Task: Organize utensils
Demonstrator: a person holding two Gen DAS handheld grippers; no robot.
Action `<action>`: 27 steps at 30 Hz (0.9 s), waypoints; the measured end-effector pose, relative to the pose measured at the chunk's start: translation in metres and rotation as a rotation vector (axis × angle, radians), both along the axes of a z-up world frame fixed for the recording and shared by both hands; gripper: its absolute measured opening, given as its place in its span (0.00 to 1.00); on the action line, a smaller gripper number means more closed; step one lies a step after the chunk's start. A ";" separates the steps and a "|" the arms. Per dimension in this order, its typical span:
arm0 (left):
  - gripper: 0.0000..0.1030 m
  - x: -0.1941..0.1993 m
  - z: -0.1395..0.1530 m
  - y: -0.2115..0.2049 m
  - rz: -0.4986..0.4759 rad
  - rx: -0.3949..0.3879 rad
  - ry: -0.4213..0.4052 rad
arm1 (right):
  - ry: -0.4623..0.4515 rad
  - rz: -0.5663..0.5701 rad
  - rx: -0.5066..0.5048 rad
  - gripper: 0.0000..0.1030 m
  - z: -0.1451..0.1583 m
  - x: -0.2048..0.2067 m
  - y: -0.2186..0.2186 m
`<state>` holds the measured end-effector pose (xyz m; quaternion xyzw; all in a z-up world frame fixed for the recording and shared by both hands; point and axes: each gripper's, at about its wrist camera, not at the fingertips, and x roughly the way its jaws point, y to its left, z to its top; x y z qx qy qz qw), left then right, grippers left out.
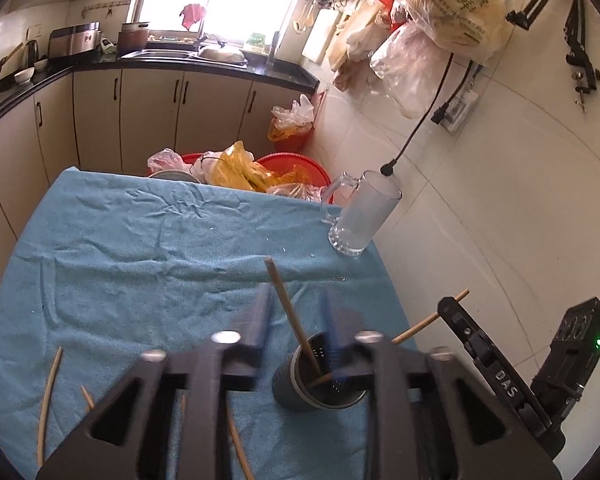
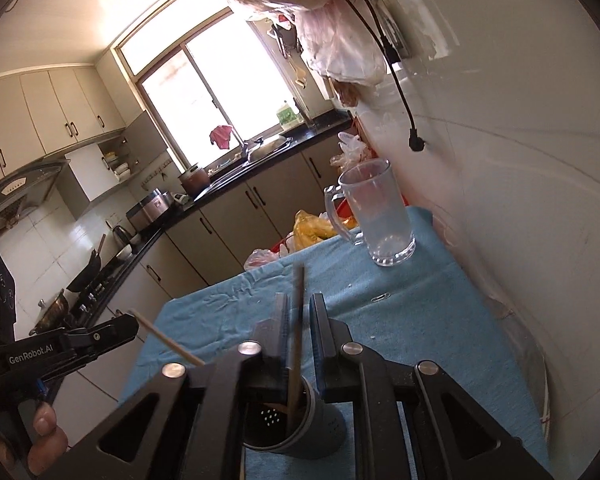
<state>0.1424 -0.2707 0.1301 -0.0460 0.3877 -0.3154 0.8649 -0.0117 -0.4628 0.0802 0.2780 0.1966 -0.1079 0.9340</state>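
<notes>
Hovering over the dark perforated cylindrical utensil holder on the blue cloth, my left claw and right claw both stand slightly apart, each with a thin wooden chopstick loose between its jaws, its lower end in the holder.

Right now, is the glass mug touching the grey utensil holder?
Apart. The right wrist view shows a stretch of bare blue cloth between the glass mug, standing far back, and the utensil holder close to the camera.

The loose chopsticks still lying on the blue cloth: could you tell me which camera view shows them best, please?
The left wrist view: loose chopsticks lie in plain sight on the blue cloth, lower left. The right wrist view shows none on the cloth; the gripper body hides that area.
</notes>
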 end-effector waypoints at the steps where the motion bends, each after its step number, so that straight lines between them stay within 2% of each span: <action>1: 0.35 -0.002 0.002 0.002 0.007 0.000 -0.014 | -0.008 -0.003 -0.003 0.20 0.002 -0.003 0.000; 6: 0.35 -0.011 0.010 0.015 0.014 -0.008 -0.030 | -0.048 -0.032 -0.037 0.22 0.014 -0.025 0.006; 9: 0.39 -0.022 0.015 0.030 0.028 -0.014 -0.047 | -0.070 -0.045 -0.052 0.24 0.020 -0.045 0.010; 14: 0.44 -0.045 0.018 0.056 0.038 -0.015 -0.069 | -0.083 -0.047 -0.058 0.36 0.023 -0.073 0.023; 17: 0.47 -0.057 0.014 0.074 0.053 -0.013 -0.076 | -0.050 -0.038 -0.040 0.39 0.013 -0.082 0.034; 21: 0.48 -0.072 -0.002 0.104 0.085 0.006 -0.065 | 0.013 0.025 -0.031 0.39 -0.008 -0.083 0.055; 27: 0.48 -0.084 -0.048 0.156 0.152 0.058 0.009 | 0.105 0.108 -0.003 0.39 -0.045 -0.081 0.085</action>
